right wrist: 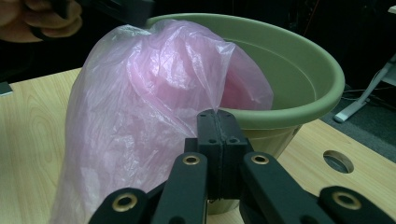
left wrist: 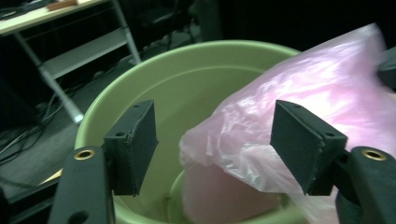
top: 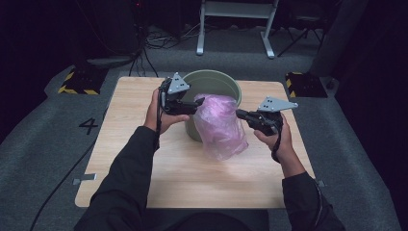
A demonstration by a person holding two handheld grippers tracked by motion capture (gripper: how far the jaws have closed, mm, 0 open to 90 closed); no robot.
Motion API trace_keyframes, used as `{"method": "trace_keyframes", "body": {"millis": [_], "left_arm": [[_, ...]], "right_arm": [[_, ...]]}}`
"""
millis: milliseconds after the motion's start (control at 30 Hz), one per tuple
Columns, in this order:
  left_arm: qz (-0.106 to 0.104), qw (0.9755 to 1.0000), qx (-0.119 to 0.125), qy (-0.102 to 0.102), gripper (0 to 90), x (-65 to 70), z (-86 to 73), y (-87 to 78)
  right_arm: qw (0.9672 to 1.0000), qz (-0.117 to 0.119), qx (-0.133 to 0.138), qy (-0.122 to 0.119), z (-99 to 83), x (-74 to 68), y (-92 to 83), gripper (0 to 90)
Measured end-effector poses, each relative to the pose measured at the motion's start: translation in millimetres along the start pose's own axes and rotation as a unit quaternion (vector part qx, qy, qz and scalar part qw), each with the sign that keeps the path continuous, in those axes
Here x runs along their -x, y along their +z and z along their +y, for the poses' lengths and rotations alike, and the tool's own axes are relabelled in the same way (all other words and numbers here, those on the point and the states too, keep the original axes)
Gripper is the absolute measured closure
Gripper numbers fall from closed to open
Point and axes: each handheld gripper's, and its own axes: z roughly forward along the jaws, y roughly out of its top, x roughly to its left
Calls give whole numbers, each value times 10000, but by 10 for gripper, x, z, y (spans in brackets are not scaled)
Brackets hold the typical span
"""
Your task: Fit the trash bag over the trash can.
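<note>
Bag [top: 220, 126], pink plastic, draped half over bucket [top: 230, 83] rim on near side, rest hanging down outside toward surface [top: 192, 178]. Right tongs [right wrist: 218, 122] clamped on bag edge at rim level; left tongs [left wrist: 215, 144] spread wide, straddling bucket rim with bag mouth just ahead between jaws, gripping nothing. Likely next: close left on opposite edge of mouth, then stretch over rim; left is the nearer free one.

A dim room with grey carpet [top: 337, 144], a white-legged desk [top: 235, 29], and floor cables [top: 163, 41].
</note>
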Motion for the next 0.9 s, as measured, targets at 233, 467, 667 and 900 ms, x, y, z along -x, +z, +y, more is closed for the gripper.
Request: {"method": "trace_keyframes", "body": {"millis": [233, 467, 667, 900], "left_arm": [[-368, 9989, 149, 255, 289, 180, -52, -212], [-727, 9959, -156, 519, 276, 394, -118, -112], [-444, 9967, -224, 640, 595, 431, -116, -19], [-432, 9962, -101, 744, 832, 436, -76, -28]], "right_arm": [[10000, -49, -6, 36, -16, 11, 29, 900], [10000, -48, -20, 31, -17, -8, 59, 900], [10000, -22, 72, -37, 9, -51, 72, 895], [9999, 1, 140, -76, -3, -75, 46, 834]]}}
